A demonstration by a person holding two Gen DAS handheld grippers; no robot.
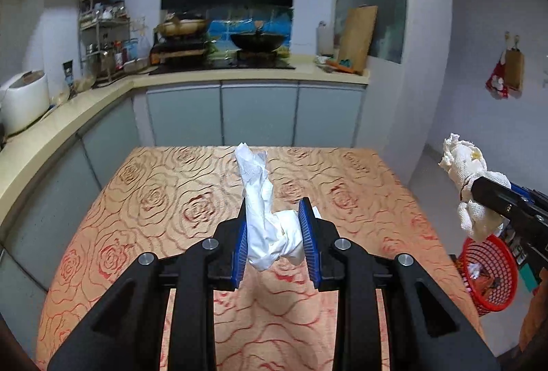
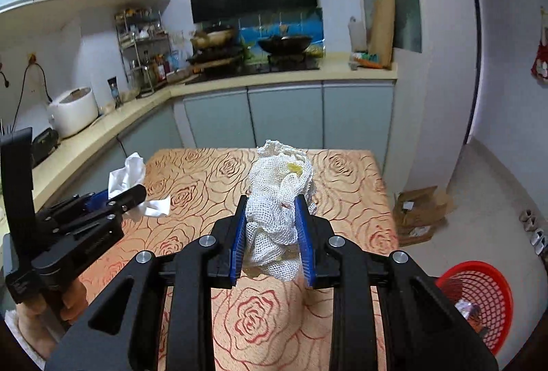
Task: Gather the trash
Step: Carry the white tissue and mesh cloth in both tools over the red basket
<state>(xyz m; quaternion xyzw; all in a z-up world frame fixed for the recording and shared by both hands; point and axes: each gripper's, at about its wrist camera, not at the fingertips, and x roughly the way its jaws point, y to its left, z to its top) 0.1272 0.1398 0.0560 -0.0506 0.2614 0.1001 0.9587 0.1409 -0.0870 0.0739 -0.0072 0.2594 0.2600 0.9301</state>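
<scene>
Though crumpled, tissue (image 1: pixel 265 223) between left claw (image 1: pixel 275 239) pads.

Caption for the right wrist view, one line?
Right claw clamps white mesh netting above the rose-patterned table; red basket waits lower right.

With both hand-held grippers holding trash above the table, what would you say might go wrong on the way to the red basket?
1. The crumpled tissue trails loosely out of the left hand-held gripper and could slip free.
2. The white mesh wad in the right hand-held gripper is bulky and springy, so it might snag on the pads at release.
3. The red basket sits low beside the table; a drop from this height could miss.
</scene>
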